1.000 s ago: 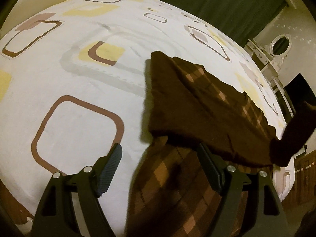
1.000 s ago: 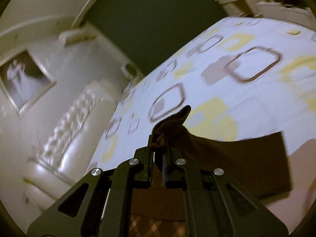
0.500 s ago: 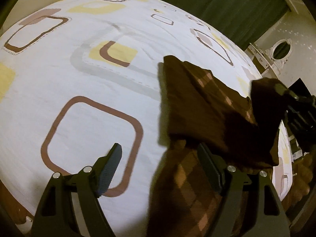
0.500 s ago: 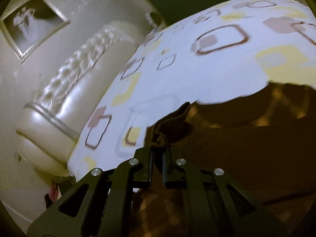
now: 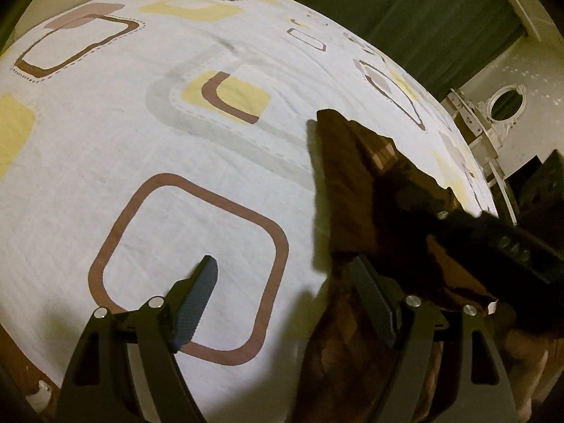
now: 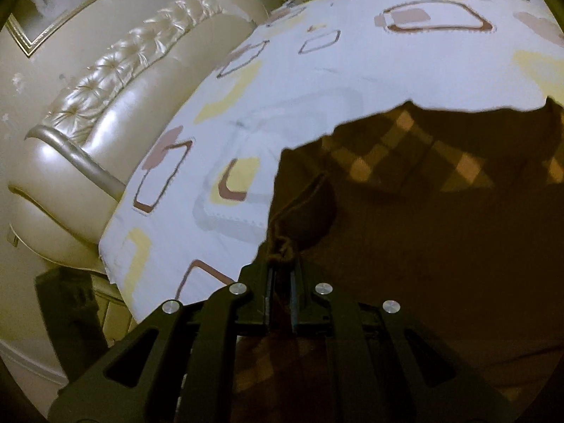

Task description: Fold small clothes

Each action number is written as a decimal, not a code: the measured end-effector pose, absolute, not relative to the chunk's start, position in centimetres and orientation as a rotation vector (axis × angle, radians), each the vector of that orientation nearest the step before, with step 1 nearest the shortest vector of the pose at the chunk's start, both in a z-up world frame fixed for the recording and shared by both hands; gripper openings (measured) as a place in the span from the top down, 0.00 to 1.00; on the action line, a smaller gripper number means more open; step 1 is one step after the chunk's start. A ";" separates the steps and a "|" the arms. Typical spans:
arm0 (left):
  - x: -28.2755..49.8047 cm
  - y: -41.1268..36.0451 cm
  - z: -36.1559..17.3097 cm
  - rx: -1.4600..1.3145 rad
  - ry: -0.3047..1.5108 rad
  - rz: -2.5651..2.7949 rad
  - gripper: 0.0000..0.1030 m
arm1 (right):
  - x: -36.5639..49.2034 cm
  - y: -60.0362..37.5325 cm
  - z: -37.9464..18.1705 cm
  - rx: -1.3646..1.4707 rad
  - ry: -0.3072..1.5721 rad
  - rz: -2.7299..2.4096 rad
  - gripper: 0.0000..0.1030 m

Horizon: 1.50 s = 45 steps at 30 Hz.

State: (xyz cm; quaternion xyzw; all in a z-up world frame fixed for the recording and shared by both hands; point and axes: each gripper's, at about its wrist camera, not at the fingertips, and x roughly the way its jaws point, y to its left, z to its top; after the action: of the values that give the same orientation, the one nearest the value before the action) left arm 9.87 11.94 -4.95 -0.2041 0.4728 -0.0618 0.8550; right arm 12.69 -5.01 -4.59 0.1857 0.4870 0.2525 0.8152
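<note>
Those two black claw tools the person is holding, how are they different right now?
The left gripper has its jaws spread wide apart and holds nothing, while the right gripper has its jaws pinched shut on a bunched edge of the brown checked garment. The left gripper sits mostly over the patterned bedsheet, beside the garment; the right gripper reaches in over the cloth itself. Both are black, two-fingered tools.

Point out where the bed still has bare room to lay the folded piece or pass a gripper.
Bare sheet spreads left of the brown checked garment, from the open left gripper up to the headboard. The right side is crowded: the right gripper, shut on the garment's edge, hangs over it.
</note>
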 end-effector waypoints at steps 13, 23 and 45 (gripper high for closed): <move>9.9 11.9 -4.6 -0.445 0.990 -0.122 0.25 | 11.6 -8.6 -7.1 0.697 1.119 0.659 0.65; 12.7 10.1 -3.5 -0.452 0.988 -0.183 0.24 | 7.6 -20.5 -2.1 0.739 0.937 0.555 0.53; 15.5 6.8 -5.6 -0.253 1.056 -0.204 0.83 | 1.9 -39.3 -7.1 0.782 0.937 0.099 0.49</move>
State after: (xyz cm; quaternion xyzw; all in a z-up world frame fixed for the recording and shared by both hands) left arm 15.54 6.84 -5.63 -0.1200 0.5016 -0.0969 0.8512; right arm 1.88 -39.29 -7.15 0.3670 0.4398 0.0466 0.8184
